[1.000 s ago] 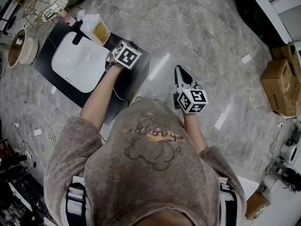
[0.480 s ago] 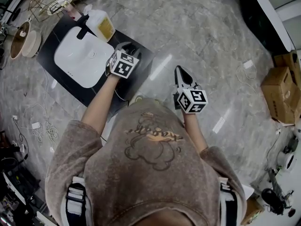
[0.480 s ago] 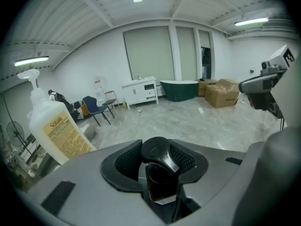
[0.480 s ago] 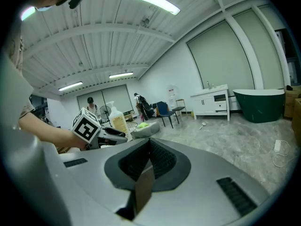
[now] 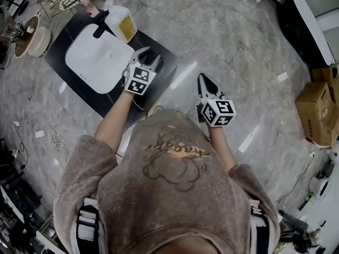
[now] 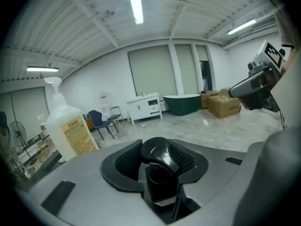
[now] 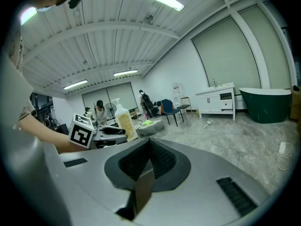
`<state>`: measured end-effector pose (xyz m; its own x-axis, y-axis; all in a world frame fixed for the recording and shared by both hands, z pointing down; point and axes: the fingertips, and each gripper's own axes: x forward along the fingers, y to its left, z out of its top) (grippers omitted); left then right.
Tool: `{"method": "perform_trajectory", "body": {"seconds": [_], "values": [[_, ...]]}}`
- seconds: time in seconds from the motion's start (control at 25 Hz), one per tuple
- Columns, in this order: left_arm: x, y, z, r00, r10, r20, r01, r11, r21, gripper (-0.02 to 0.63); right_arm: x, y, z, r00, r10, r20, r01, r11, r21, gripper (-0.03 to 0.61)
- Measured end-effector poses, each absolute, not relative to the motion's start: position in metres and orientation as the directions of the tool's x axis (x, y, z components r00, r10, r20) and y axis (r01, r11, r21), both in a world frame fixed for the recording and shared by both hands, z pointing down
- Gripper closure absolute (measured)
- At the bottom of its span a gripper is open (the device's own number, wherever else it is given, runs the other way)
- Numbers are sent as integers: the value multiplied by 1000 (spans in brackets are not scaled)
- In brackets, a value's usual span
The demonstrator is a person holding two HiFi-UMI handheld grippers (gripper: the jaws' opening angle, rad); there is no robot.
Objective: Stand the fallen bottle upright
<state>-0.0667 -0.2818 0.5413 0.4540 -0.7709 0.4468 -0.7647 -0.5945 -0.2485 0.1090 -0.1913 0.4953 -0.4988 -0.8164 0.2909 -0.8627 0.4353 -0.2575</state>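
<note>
1. While marble floor fills most of the head view, the biggest thing that matters is the black slab [image 5: 103, 99] at upper left, with a white sink [image 5: 98, 57] sunk into it.
2. At the sink's far corner the pump bottle [image 5: 124, 24] is on its base, with its long axis vertical and its pump head up. The left gripper view shows it upright too. No other bottle shows lying down, so I judge the righting done.
3. The left gripper [image 5: 148, 54] hangs over the slab's near-right corner, near the bottle but apart from it. The bottle lies ahead and to the left of its jaws, so this hand is the nearer one for any further touch.
4. The right gripper [image 5: 205, 83] is over bare floor, well apart from the slab, its jaws pressed together on nothing.
5. Between the left jaws, which stand partly apart, sits a glossy black object [image 6: 162, 154], apparently clamped by the pads. What it is I cannot tell.
</note>
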Motion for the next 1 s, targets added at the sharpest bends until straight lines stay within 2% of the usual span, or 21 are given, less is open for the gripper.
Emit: {"method": "perform_trajectory", "body": {"seconds": [1.0], "values": [[-63,-264,559,451,-780,434,-748,-596,-293,443,94,-188,500,-523,-795,308,-850,460,-256,581]]}}
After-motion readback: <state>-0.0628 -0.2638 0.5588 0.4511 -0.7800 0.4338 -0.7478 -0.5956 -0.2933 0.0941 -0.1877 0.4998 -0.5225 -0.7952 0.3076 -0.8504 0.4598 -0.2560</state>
